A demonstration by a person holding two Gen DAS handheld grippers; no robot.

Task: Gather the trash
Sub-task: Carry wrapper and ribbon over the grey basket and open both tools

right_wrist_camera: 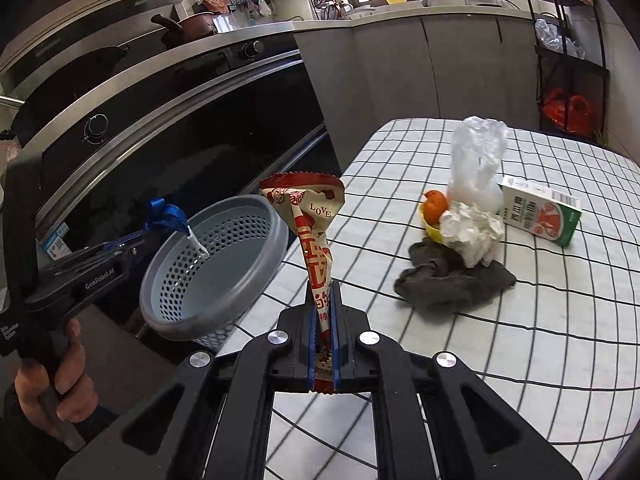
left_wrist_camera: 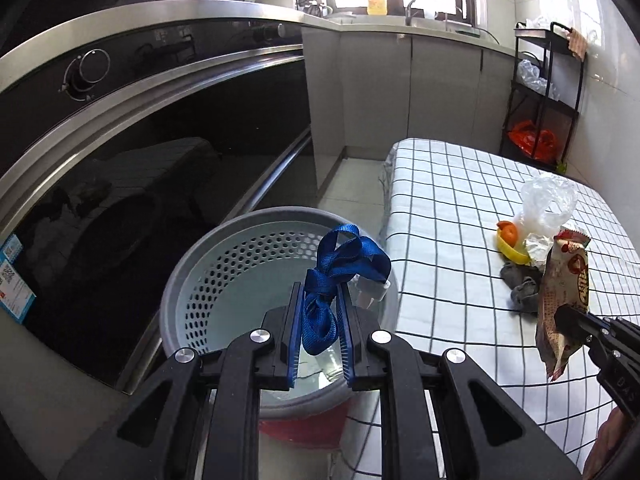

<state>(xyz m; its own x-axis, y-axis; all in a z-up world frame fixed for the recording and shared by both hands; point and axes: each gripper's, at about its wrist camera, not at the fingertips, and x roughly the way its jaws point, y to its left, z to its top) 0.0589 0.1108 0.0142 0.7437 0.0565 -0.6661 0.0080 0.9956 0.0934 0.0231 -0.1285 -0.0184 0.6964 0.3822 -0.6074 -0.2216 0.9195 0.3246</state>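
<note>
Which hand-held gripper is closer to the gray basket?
Left. The left hand-held gripper, holding a blue strap, is over the gray basket; the right hand-held gripper, holding a wrapper, is beside it over the table.

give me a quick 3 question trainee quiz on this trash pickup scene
1. Multiple choice: what is the left claw shut on? A) a milk carton B) a blue strap C) a grey cloth
2. True or false: the snack wrapper lies flat on the table.
3. Fill in: the blue strap hangs over the grey ____.

Key: 1. B. 2. False, the right claw holds it upright above the table edge. 3. Basket.
</note>
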